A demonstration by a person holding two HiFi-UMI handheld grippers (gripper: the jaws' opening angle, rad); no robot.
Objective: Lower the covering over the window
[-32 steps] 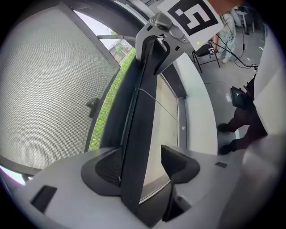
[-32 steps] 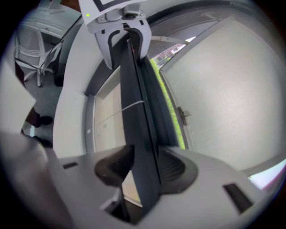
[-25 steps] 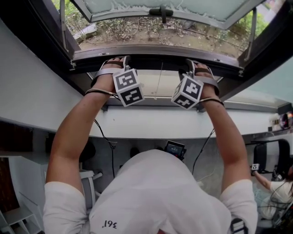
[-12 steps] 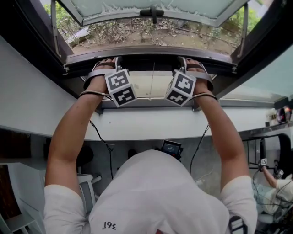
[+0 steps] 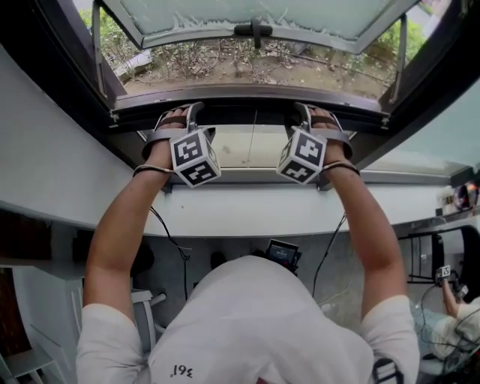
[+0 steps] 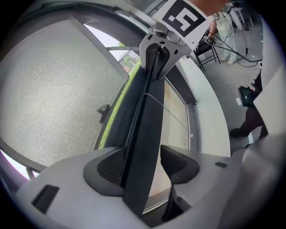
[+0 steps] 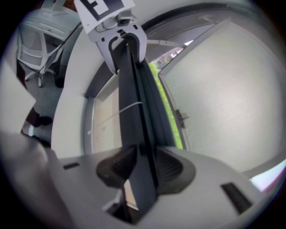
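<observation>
A long dark bar (image 5: 247, 114) runs across the window opening, with a pale cream sheet (image 5: 240, 146) and a thin cord (image 5: 253, 139) beside it. My left gripper (image 5: 191, 112) is open around the bar (image 6: 144, 134): one pad (image 6: 109, 166) rests against it and the other pad (image 6: 178, 162) stands off with a gap. My right gripper (image 5: 301, 112) is shut on the same bar (image 7: 129, 94) further along. Its jaws have just closed in on the bar and eased a little, and both pads (image 7: 169, 167) still touch it. Each gripper view shows the other gripper at the bar's far end.
The window sash (image 5: 247, 15) with its handle (image 5: 255, 30) hangs open outward over greenery. Dark frame sides (image 5: 45, 82) flank the opening and a white ledge (image 5: 247, 210) runs below it. A seated person (image 5: 454, 296) and a small device (image 5: 281, 253) are in the room.
Both grippers stay at the bar. The left gripper's cube has tilted slightly. The head view has shifted a little.
</observation>
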